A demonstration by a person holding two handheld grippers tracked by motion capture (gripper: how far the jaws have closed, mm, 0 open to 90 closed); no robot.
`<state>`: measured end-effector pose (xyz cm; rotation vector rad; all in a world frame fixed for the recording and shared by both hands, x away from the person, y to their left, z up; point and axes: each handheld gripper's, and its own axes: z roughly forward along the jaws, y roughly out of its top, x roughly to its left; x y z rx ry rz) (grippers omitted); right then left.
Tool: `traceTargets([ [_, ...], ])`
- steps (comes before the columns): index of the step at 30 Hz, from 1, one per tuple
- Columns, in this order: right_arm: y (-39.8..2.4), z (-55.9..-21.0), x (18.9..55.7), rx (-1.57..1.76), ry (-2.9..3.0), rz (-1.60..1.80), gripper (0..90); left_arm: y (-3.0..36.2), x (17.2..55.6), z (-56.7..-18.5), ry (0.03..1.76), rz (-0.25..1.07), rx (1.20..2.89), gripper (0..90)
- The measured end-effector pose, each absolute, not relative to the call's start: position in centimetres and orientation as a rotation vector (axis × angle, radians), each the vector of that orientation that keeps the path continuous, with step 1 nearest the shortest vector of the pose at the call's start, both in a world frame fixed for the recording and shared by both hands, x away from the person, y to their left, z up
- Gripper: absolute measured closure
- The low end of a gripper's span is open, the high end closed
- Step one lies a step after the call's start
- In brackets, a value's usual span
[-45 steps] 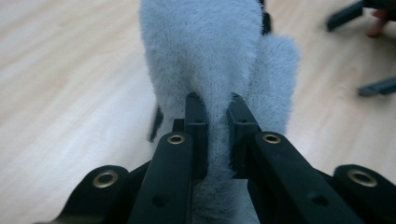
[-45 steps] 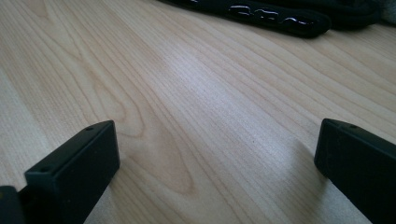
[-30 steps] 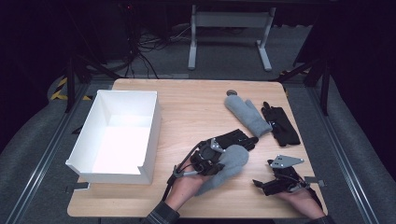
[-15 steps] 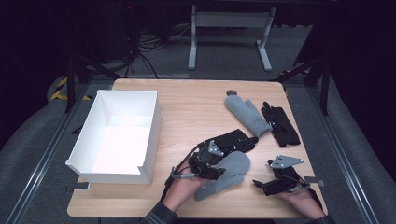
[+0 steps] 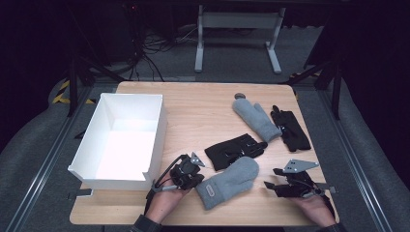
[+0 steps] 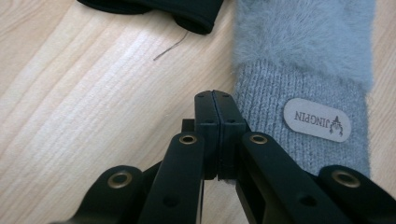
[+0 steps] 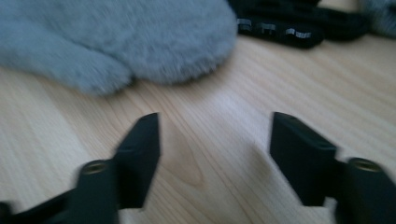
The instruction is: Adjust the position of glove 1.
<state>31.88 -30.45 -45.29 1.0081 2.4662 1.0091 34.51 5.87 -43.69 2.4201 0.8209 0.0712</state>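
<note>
I have the left gripper (image 6: pixel 215 100) with its jaws pressed together at the cuff edge of the grey mitten (image 5: pixel 227 182) lying near the table's front edge, apparently pinching nothing, the right gripper (image 7: pixel 215 140) closing, half-wide over bare wood, so next I reopen left and bite the cuff.

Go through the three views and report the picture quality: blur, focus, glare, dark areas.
High view: the white box glares, its floor washed out, and the surroundings beyond the table are nearly black. Left gripper view: sharp, the label on the grey mitten readable and the wood grain crisp. Right gripper view: soft and smeared, the grey mitten fuzzy, the right gripper with blurred jaw edges.
</note>
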Motion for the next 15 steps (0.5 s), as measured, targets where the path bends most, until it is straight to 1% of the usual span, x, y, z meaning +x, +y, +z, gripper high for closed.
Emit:
traceTargets([
  [1,-30.3,-44.8,31.8,1.011,2.460,1.053,56.5,5.9,34.5,-43.8,0.818,0.057,2.419,89.8],
  [2,-30.1,-44.3,31.8,1.014,2.465,1.097,66.2,5.8,34.5,-43.8,0.815,0.047,2.418,89.8],
  [4,-29.4,-43.9,32.0,0.997,2.476,1.127,77.6,5.6,34.4,-43.8,0.809,0.030,2.416,89.8],
  [5,-29.0,-43.8,32.1,0.986,2.483,1.132,81.0,5.6,34.4,-43.8,0.809,0.030,2.416,89.8],
  [6,-29.0,-43.8,32.1,0.986,2.483,1.132,81.0,5.3,34.2,-43.8,0.795,0.015,2.421,89.8],
  [7,-28.3,-43.7,32.4,0.970,2.497,1.149,85.1,5.2,34.1,-43.8,0.793,0.008,2.419,89.8],
  [9,-27.5,-43.9,32.8,0.959,2.534,1.149,89.2,4.6,33.8,-43.9,0.768,-0.007,2.430,89.8],
  [15,-26.4,-44.5,33.6,0.963,2.571,1.093,90.0,3.1,33.2,-44.4,0.695,-0.077,2.436,89.8],
])
